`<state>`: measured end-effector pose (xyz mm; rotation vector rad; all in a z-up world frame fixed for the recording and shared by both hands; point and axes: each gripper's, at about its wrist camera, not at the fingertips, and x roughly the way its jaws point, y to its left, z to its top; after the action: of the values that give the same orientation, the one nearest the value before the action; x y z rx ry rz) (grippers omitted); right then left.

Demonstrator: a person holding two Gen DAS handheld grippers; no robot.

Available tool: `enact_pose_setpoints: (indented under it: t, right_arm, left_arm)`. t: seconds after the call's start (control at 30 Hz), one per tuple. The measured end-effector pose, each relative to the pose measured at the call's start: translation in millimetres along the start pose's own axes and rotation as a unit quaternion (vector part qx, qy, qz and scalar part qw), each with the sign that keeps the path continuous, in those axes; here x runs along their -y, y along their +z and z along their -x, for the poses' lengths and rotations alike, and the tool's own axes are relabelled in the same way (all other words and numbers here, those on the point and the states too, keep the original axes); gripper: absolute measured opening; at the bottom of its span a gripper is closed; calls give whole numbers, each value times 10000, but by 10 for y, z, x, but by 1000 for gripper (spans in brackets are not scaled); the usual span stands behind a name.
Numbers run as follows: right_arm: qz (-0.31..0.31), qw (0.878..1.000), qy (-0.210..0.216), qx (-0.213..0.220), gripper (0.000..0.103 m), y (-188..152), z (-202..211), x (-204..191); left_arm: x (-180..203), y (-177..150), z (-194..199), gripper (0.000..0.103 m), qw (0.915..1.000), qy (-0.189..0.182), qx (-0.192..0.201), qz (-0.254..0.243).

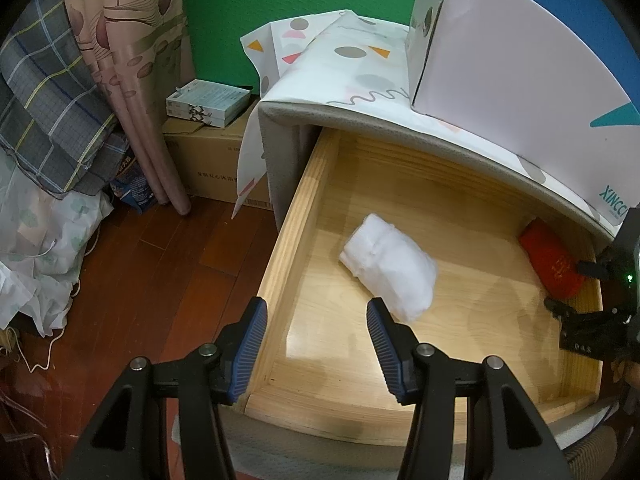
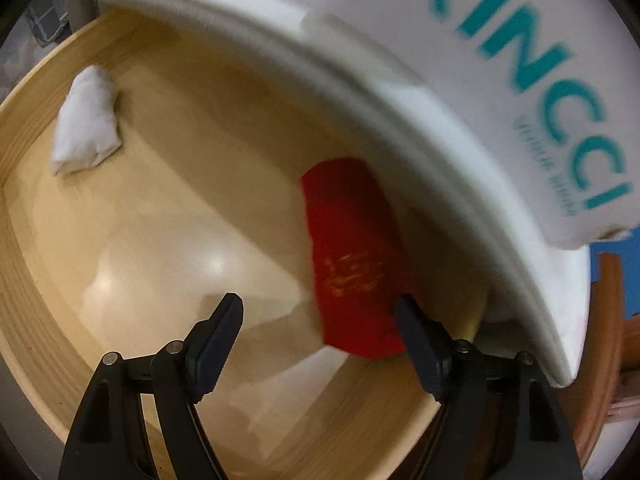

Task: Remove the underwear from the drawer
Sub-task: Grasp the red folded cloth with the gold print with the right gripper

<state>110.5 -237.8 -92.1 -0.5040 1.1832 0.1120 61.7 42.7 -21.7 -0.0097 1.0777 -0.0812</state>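
Jaws of both grippers, left (image 1: 316,316) and right (image 2: 318,312), stand apart over the smooth pale wooden drawer (image 1: 288,220), where folded white underwear (image 1: 390,268) and flat red underwear (image 2: 352,256) lie.

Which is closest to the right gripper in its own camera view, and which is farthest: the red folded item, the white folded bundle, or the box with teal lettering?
From the right gripper, whose open fingers hang over the drawer:
1. Red folded item, just ahead, by the right-hand finger.
2. White folded bundle, far left, near the drawer's side wall.
3. Box with teal lettering, up on the cabinet top, upper right.
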Motion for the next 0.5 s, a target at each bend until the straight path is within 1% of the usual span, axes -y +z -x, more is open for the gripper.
enact_pose_setpoints:
  t: [0.03, 0.1, 0.17, 0.23, 0.37, 0.4, 0.47, 0.5]
  right_arm:
    - [14, 9999, -155, 43, 72, 16, 5, 3]
    - [-77, 10000, 6, 15, 72, 40, -22, 31]
    - [-63, 9998, -141, -128, 74, 56, -106, 34]
    - [-3, 9997, -170, -163, 76, 70, -153, 20]
    - [-83, 9997, -101, -208, 77, 121, -231, 53]
    - [-70, 9998, -89, -181, 76, 124, -238, 53]
    - [-26, 9997, -79, -212, 69, 131, -262, 57]
    - [8, 9997, -96, -222, 63, 132, -267, 57]
  left_arm:
    - [3, -5, 2, 53, 10000, -5, -4, 0]
    - [-2, 1, 0, 53, 10000, -22, -9, 4]
    - [-2, 2, 2, 53, 10000, -24, -9, -1]
    - [-5, 5, 2, 53, 10000, -37, -12, -8]
    - [-8, 7, -6, 53, 10000, -51, -19, 0]
    - [-9, 8, -6, 53, 10000, -50, -17, -5]
    - [-9, 8, -8, 53, 10000, -55, -21, -10]
    - [-11, 10, -13, 53, 10000, -56, -25, -11]
